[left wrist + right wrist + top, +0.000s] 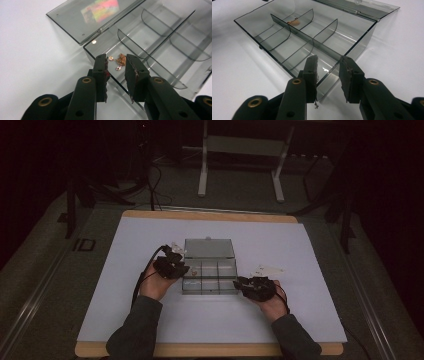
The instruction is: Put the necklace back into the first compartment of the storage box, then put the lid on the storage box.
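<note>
A clear smoky plastic box (210, 291) with several compartments lies on the white mat, its lid (208, 248) folded back flat. A small gold chain (120, 60) lies bunched in the box's near corner compartment (100, 46), and it is seen as a small gold heap (293, 22) from the right gripper view. My left gripper (116, 60) is open just above that compartment, with nothing pressed between its pads. My right gripper (329, 61) sits at the box's front right corner (362, 40), its jaws closed across that corner from both sides.
The white mat (300, 250) covers a wooden board. Some small pale items (265, 269) lie on the mat just right of the box. A white metal frame (240, 150) stands on the floor beyond the table.
</note>
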### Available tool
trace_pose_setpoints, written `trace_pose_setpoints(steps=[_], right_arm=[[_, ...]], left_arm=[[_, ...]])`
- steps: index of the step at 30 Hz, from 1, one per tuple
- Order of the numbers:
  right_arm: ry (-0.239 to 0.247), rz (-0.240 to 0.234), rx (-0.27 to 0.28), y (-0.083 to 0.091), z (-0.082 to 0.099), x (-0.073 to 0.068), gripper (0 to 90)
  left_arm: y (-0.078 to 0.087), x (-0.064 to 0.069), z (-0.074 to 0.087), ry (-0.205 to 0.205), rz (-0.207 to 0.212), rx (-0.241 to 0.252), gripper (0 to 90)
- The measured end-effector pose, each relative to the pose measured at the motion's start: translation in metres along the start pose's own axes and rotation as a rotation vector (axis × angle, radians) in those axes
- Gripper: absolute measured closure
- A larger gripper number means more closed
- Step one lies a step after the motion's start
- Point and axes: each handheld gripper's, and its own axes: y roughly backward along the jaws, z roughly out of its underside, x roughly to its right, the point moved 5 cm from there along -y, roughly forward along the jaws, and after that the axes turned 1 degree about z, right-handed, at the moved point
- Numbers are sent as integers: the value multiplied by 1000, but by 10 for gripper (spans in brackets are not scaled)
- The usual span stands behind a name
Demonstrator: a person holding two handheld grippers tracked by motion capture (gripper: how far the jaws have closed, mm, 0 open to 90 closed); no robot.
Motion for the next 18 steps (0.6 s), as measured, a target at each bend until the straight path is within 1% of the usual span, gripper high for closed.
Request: trace_pose_setpoints(steps=[3,4,5,8,9,10,11,14,18], right_arm=[[0,0,0,0,0,0,681],[0,0,0,0,0,0,681],[0,1,0,0,0,0,681],[0,1,0,0,0,0,680],[0,2,0,0,0,0,677],[0,2,0,0,0,0,677],[1,2,0,0,0,0,676],[0,3,0,-1,0,0,672],[3,5,0,0,0,0,672]], left_arm=[[5,1,4,19,4,27,699],[5,1,4,19,4,27,696],[8,2,7,30,5,44,687],[11,3,10,41,5,65,676],[13,4,12,50,7,86,673],[13,4,12,50,7,86,672],[15,6,13,58,11,100,670],[16,6,14,54,11,101,666],[18,8,15,70,19,118,645]])
